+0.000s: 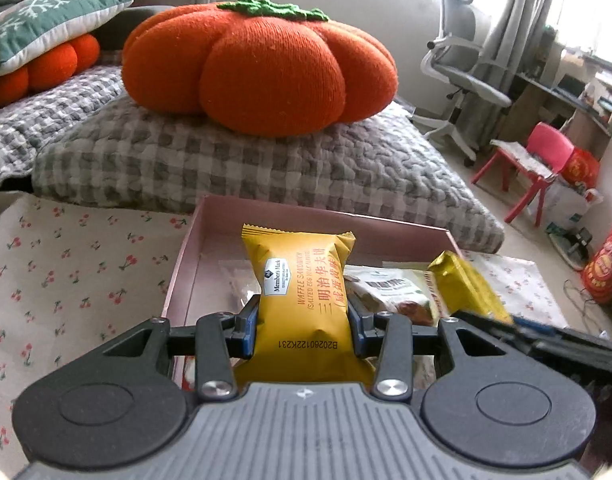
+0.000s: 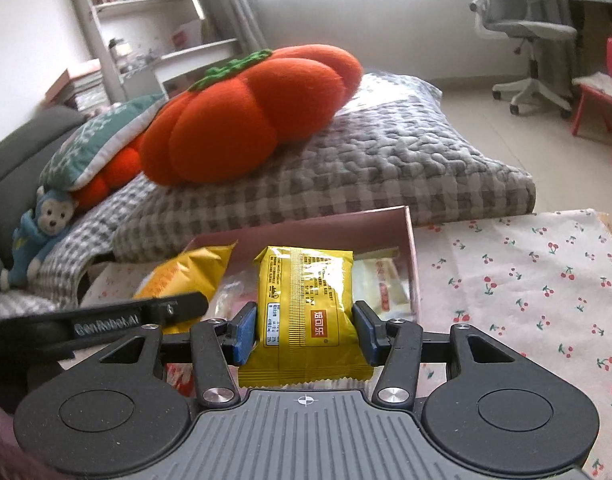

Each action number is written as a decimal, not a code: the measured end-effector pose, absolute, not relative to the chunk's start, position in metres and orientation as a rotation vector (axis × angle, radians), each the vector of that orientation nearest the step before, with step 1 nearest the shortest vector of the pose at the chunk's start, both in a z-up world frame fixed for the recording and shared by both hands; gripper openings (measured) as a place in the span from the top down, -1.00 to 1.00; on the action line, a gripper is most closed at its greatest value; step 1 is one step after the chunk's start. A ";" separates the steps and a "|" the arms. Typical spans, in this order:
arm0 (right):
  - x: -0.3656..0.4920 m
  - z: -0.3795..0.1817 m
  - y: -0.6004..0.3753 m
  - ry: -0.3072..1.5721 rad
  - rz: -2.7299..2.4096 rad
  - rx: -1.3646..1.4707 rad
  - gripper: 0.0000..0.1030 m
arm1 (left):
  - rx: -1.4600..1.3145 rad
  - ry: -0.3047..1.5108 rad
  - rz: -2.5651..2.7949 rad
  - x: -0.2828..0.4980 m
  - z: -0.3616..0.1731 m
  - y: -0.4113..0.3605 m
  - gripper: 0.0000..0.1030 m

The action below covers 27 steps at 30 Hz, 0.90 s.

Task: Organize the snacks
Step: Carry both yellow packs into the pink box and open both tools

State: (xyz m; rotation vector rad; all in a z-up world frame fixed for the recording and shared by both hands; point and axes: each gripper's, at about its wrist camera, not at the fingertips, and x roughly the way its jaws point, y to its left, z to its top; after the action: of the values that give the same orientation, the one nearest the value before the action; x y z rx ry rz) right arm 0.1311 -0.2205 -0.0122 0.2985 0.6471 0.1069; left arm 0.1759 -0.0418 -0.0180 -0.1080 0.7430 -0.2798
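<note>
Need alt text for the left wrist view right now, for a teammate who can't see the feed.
The left gripper has its jaws shut on a yellow waffle sandwich packet, held over an open pink box with other snack packets inside. The box sits on a cherry-print cloth; behind it an orange pumpkin cushion rests on a grey checked quilt.

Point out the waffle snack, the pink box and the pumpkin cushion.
waffle snack [image 1: 301, 300]: left wrist view, front of wrapper.
pink box [image 1: 181, 276]: left wrist view, left wall.
pumpkin cushion [image 1: 261, 64]: left wrist view, middle of its front.
</note>
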 end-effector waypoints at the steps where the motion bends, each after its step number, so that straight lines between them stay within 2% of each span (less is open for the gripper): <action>1: 0.134 -0.013 -0.222 0.646 0.107 0.304 0.03 | -0.099 0.746 -0.276 0.179 -0.019 -0.044 0.25; 23: 0.171 -0.035 -0.226 0.639 0.100 0.290 0.02 | -0.018 0.739 -0.246 0.199 -0.029 -0.057 0.21; 25: 0.170 -0.034 -0.227 0.631 0.098 0.296 -0.04 | -0.015 0.735 -0.248 0.198 -0.028 -0.057 0.11; 27: 0.169 -0.031 -0.230 0.628 0.106 0.318 -0.19 | -0.018 0.733 -0.254 0.197 -0.027 -0.057 -0.26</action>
State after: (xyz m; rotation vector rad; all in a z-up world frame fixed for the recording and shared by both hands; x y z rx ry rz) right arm 0.1690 -0.2298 -0.0315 0.3181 0.6281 0.1059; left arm 0.1966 -0.0568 -0.0273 -0.0177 0.7325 -0.2543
